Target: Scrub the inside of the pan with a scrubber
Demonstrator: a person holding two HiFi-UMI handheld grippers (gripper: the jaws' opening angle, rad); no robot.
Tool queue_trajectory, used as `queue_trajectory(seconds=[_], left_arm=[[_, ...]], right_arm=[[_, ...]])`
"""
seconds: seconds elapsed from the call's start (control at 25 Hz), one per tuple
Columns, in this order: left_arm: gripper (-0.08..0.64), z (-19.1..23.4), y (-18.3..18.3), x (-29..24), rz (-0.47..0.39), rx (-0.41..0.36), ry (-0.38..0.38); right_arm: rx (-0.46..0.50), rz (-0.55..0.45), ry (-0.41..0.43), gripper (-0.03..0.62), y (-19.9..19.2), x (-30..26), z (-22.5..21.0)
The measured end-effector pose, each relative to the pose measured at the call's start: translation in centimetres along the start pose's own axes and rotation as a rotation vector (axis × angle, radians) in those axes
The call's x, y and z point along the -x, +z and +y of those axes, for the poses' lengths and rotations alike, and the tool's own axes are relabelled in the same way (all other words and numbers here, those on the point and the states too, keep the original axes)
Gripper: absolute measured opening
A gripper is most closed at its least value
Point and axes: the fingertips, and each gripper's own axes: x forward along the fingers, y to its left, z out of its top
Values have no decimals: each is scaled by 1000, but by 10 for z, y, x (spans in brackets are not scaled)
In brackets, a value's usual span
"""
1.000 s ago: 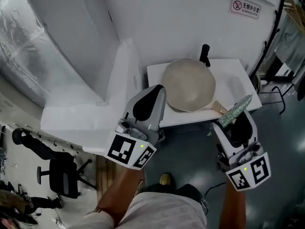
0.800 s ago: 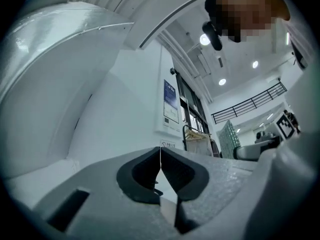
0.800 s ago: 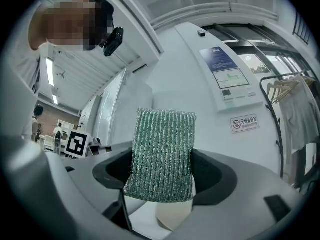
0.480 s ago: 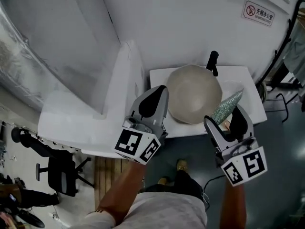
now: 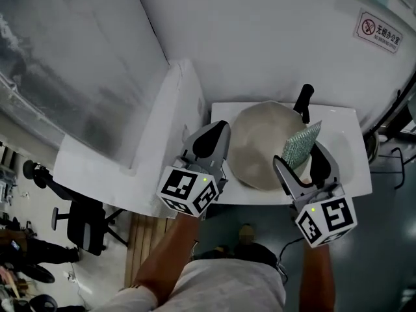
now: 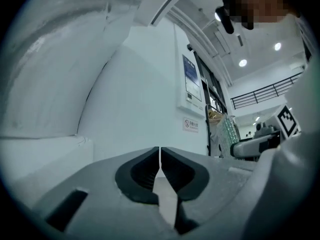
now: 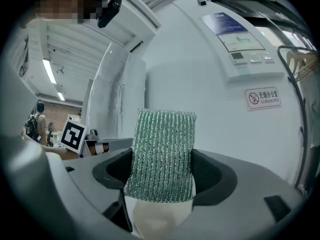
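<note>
Pan (image 5: 257,145) sat on table (image 5: 351,168), handle (image 5: 303,100) pointing away toward the wall. Going left to right in head view: L gripper (image 5: 216,130) hung just beside pan's left rim, jaws together w/ nothing btwn them. Pan's pale inside lay btwn the two tools. R gripper (image 5: 303,158) was clamped on green scrubber (image 5: 300,144), which stood up over pan's right side.

Vs a sec earlier, both grippers had come fwd toward the table. Scrubber had been off the pan then, out by table's front edge at pan's near right. It now overlapped the inside, tho contact couldn't be told. Judged: approach about done, no scrubbing yet. Next move would prob. need scrubber tipped down onto the inside, w/ L gripper free to steady the rim.
</note>
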Motion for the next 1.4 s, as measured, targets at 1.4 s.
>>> queue_trajectory(seconds=[1.4], left_arm=[[158,67,-222,-53,715,132,117]], right_arm=[[92,670,61,353,-206,-168,-35]])
